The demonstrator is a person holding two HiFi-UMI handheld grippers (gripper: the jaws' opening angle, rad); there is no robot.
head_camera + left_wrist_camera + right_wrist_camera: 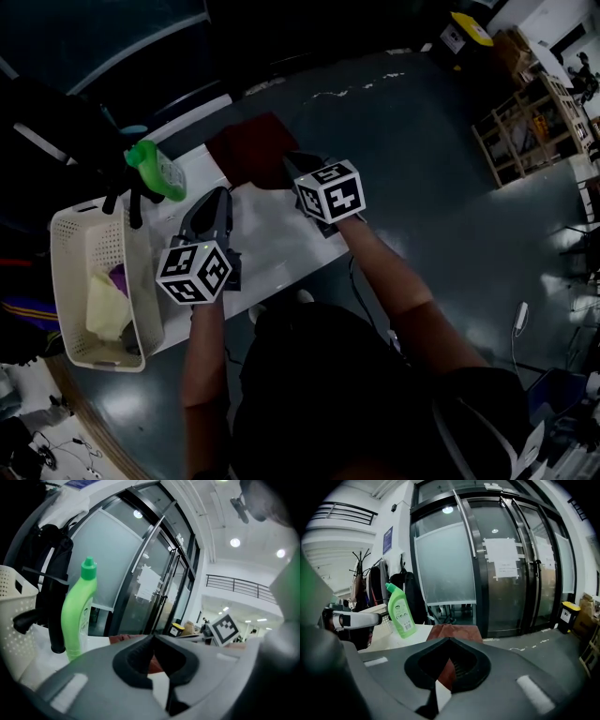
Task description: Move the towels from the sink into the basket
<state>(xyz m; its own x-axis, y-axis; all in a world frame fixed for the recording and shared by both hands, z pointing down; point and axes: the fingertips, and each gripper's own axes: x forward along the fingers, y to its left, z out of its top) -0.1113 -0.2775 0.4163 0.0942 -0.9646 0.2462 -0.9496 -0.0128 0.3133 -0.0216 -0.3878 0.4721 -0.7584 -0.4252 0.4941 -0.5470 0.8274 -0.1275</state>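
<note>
A pale towel (105,305) and a purple one (117,278) are already lying in the basket (70,234) at the table's (272,244) left end, while a dark red towel (253,150) is lying at its far edge, with the left gripper (217,195) and right gripper (292,161) hovering nearby, both closed and empty.

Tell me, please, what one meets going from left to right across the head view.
Cream perforated plastic basket → green plastic bottle → left gripper → dark red cloth towel → right gripper → wooden shelf rack.
</note>
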